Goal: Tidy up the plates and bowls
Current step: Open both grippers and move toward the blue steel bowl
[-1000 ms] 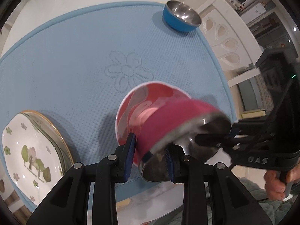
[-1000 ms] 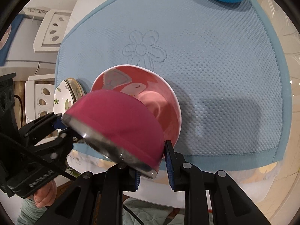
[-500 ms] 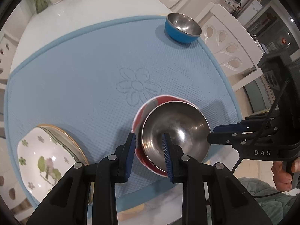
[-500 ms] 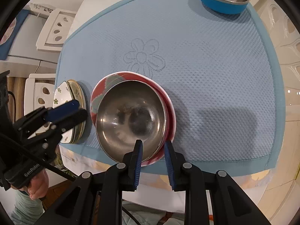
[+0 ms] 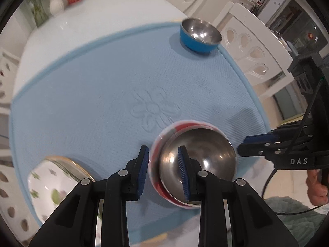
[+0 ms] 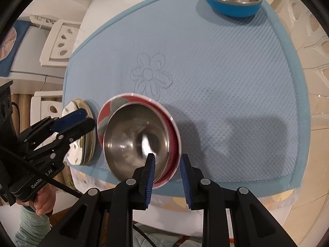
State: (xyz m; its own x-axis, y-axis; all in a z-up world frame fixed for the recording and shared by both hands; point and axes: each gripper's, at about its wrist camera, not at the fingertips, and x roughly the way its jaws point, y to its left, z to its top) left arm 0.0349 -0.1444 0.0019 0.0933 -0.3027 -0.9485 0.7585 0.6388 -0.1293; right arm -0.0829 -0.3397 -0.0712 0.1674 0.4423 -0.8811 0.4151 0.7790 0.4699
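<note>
At bottom centre of each wrist view, the left gripper [image 5: 162,150] and right gripper [image 6: 167,156] stand narrowly parted, holding nothing. Just beyond them, a round stainless-steel bowl [image 5: 205,160] sits nested in a red-and-white ceramic bowl [image 5: 185,126] on the light blue textured mat [image 5: 102,103]. The steel is probably light, stiff and slick, and the ceramic heavier and chippable, so a pinch across the rim looks best. A blue-sided steel bowl [image 5: 198,36] sits at upper right.

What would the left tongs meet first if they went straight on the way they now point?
Probably the near rim of the steel bowl nested in the red bowl: the left tongs seem to straddle both rims, though depth is unclear.
</note>
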